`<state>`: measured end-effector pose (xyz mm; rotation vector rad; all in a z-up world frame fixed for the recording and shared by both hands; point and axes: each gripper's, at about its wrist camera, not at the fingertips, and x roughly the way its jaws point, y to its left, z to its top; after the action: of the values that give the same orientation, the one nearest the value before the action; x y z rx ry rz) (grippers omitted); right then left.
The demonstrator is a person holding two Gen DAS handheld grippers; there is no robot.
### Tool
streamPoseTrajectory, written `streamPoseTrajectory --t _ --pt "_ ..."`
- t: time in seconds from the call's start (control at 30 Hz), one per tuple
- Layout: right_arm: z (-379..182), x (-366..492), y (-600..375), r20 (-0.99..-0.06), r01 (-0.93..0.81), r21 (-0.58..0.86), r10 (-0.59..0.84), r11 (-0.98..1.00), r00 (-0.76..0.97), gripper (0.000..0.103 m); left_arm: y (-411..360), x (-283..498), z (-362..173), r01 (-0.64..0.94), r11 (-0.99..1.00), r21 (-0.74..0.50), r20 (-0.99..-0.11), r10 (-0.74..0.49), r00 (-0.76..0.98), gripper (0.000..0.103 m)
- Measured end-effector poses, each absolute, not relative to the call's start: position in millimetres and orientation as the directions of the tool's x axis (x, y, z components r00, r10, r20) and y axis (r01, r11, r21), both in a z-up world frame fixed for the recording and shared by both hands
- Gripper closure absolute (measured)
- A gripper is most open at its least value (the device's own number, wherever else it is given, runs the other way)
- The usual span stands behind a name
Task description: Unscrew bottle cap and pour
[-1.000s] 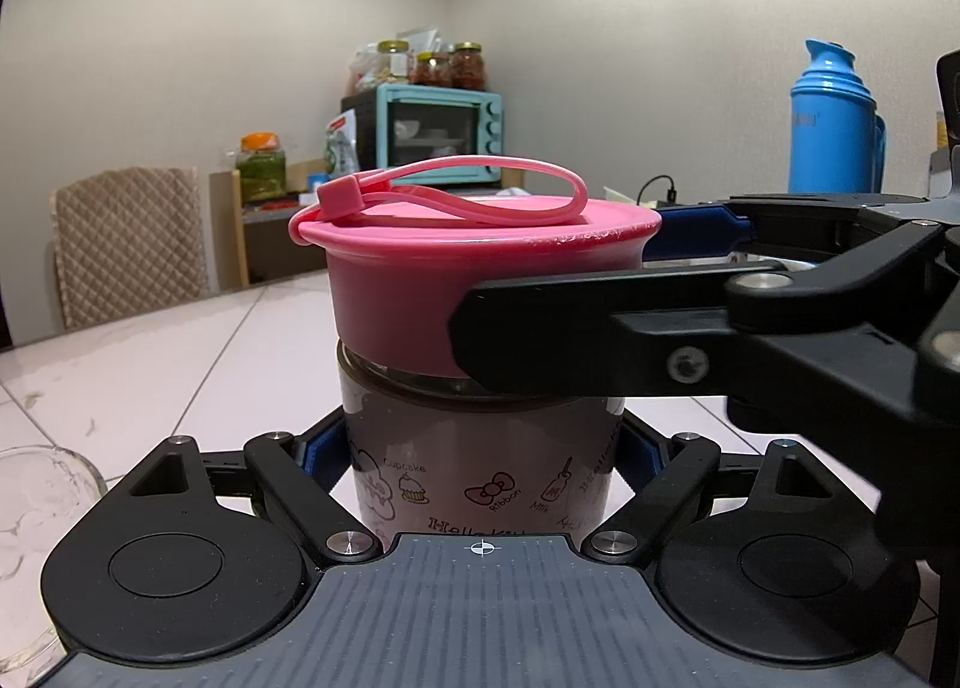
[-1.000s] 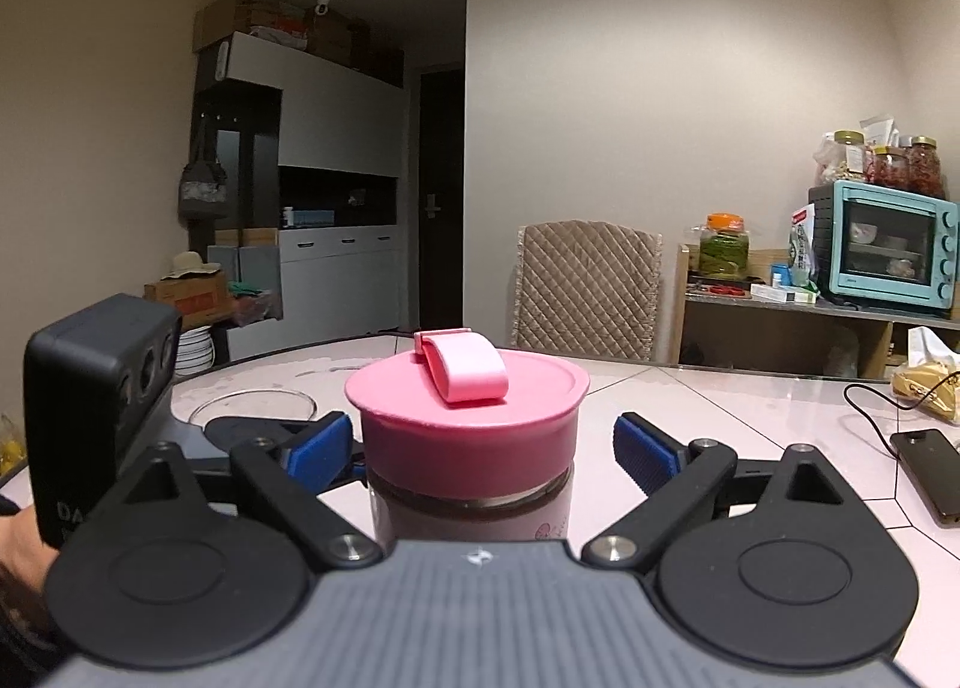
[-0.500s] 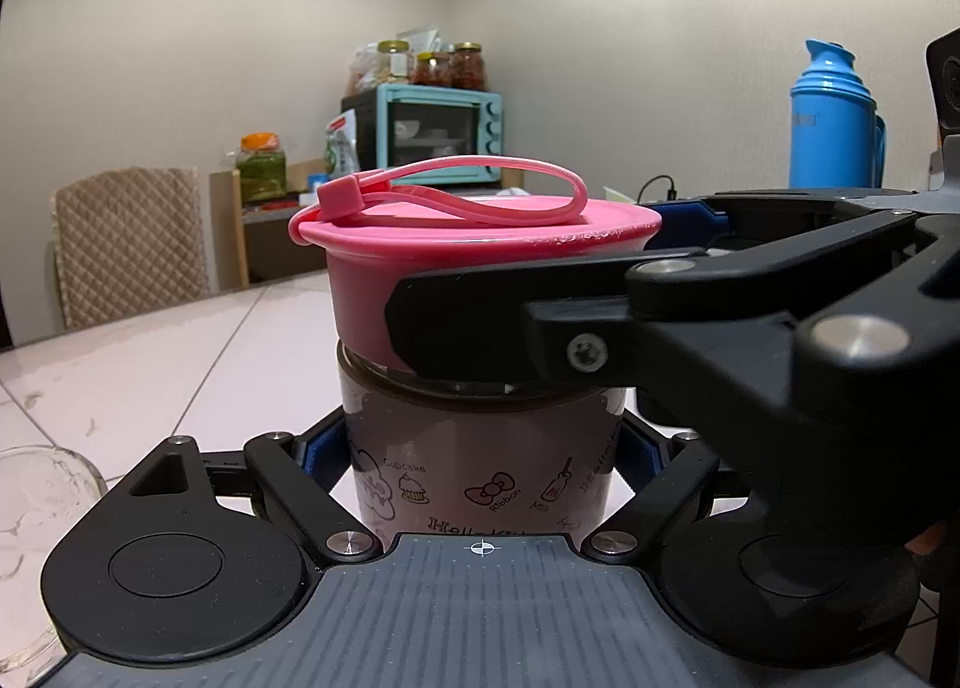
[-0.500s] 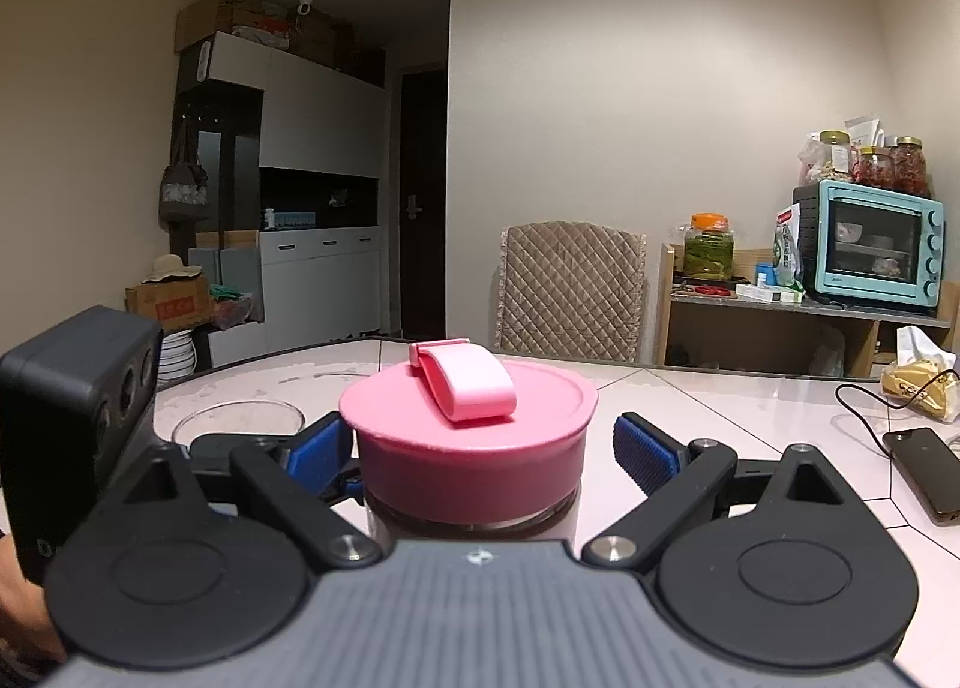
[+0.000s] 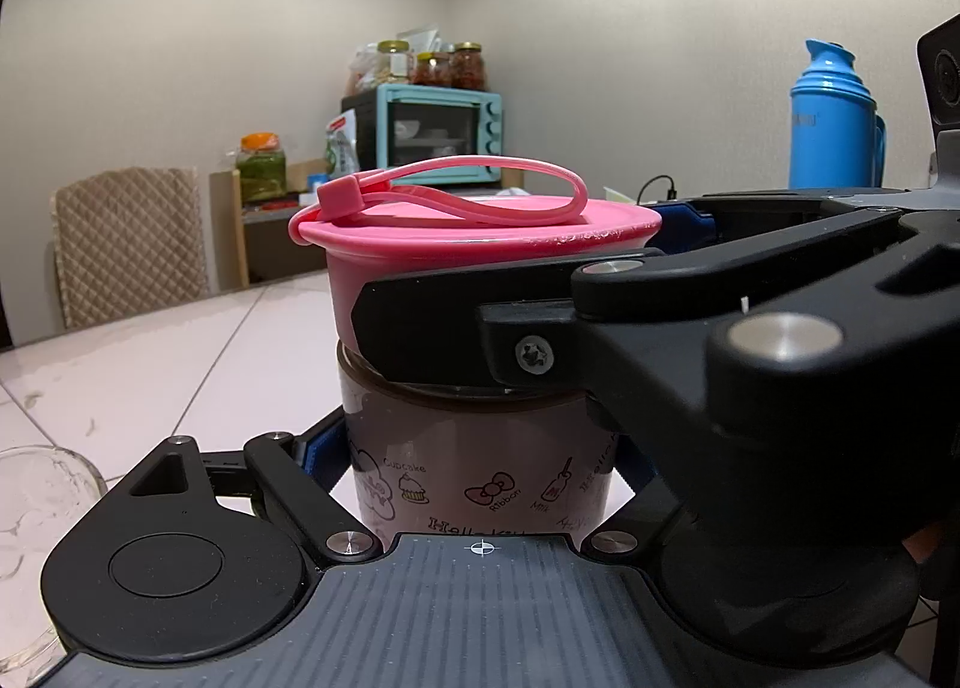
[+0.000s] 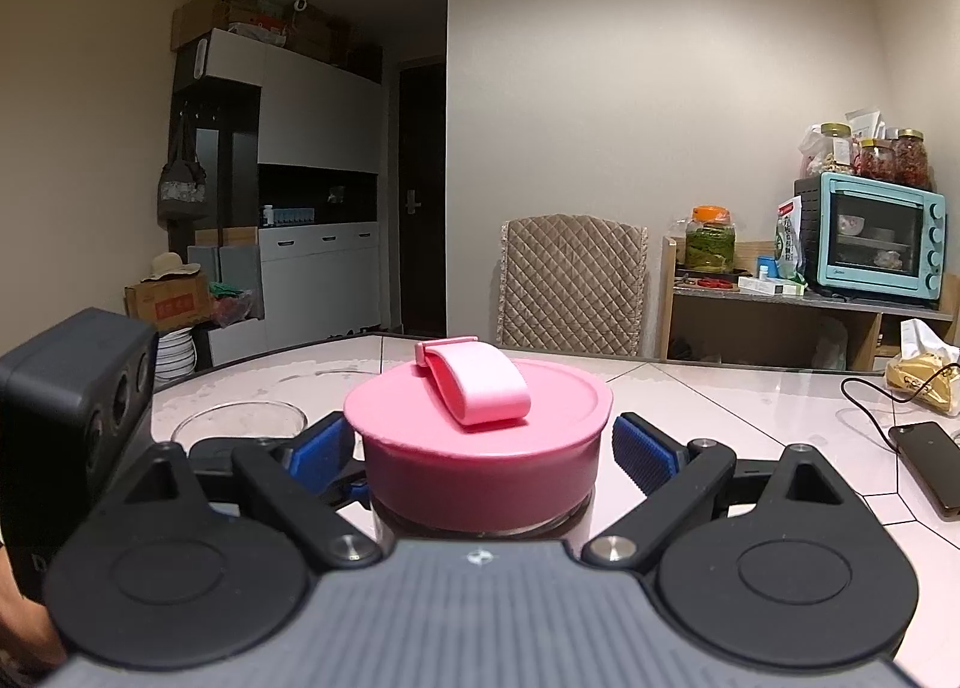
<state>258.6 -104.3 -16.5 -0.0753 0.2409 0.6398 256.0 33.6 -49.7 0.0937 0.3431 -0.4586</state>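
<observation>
Right tongs have swung round the pink screw cap since a second ago, jaws spread beside it, not gripping. Left tongs pinch the printed glass bottle upright on the counter. Cap still on.

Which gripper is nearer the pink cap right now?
Right. The right gripper has a finger on each side of the pink cap, though contact isn't clear. The left gripper sits lower, its fingers around the bottle below the cap.
</observation>
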Motion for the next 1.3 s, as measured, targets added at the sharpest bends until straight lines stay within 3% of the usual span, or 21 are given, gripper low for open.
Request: streamPoseTrajectory --t 0.23,0.9,1.3 --pt "-15.3 260.1 -102.9 -0.250 -0.599 0.009 0.582 0.800 0.774 0.017 33.4 256.0 -49.8 0.449 0.893 0.012 -0.345 -0.418 0.841 0.013" --pt "-20.2 268.3 -119.2 -0.211 -0.703 -0.013 0.685 0.711 0.697 0.018 33.2 255.8 -49.4 0.448 0.894 0.012 -0.345 -0.417 0.841 0.013" --pt "-19.9 299.2 -148.6 -0.194 -0.859 0.023 0.846 0.511 0.497 0.018 33.0 255.8 -49.4 0.448 0.894 0.012 -0.345 -0.417 0.841 0.013"
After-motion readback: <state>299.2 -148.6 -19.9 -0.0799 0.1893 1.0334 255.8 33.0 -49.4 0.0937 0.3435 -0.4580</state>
